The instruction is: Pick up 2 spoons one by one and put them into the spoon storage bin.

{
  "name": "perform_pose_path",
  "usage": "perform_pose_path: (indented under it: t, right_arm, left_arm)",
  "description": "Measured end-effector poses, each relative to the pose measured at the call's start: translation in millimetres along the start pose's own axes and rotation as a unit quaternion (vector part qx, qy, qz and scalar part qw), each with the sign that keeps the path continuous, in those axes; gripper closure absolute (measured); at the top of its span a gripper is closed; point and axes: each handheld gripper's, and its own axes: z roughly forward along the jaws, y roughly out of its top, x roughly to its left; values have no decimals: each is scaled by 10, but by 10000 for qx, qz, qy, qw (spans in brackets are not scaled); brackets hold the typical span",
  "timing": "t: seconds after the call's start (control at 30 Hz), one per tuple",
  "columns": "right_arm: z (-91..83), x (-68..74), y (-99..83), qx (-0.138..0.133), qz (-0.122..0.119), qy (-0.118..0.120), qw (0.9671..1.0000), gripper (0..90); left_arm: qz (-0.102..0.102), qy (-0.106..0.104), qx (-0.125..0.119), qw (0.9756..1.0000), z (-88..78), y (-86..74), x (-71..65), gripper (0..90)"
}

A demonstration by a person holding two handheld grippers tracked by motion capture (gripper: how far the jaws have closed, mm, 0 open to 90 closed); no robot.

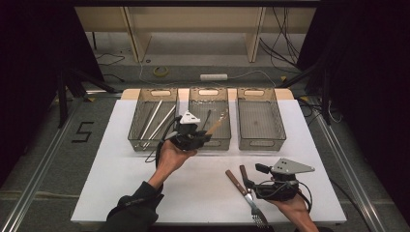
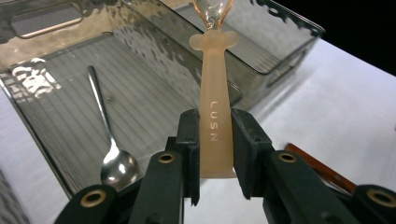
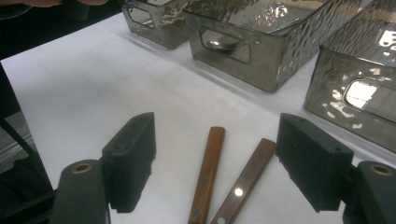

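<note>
This is a lab or recording studio set up for handling trials, not a home kitchen. A white table point(image 1: 121, 179) stands alone on a grey carpeted floor point(image 1: 43, 145), ringed by black curtains point(image 1: 29, 58) and dark stand legs point(image 1: 63, 104). Loose cables point(image 1: 283, 43) run across the floor behind it, beside a power strip point(image 1: 213, 77) and a roll of tape point(image 1: 161, 71). A figure 5 point(image 1: 83, 131) is marked on the floor in black tape, and metal rails point(image 1: 348, 159) run along both sides of the table. Plain wooden furniture point(image 1: 193, 29) stands at the back. Three identical smoky bins point(image 1: 261, 140) sit in a neat row, like a staged test layout.
</note>
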Motion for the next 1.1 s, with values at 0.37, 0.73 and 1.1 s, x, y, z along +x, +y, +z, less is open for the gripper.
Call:
perform_pose_path:
  t: [0.37,0.73,1.1]
  right_arm:
    - [-5,-3,0,-19,-6,2,10000,297]
    - [-5,-4,-1,-26,-1,3,10000,297]
    - [-8,-3,0,3,-16,19,10000,297]
  left_arm:
    - [-256,151,-16,9996,88,78,167,735]
    - [-436,281,98,9986,206,122,305,734]
    - [-697,456,338,9959,333,88,455,733]
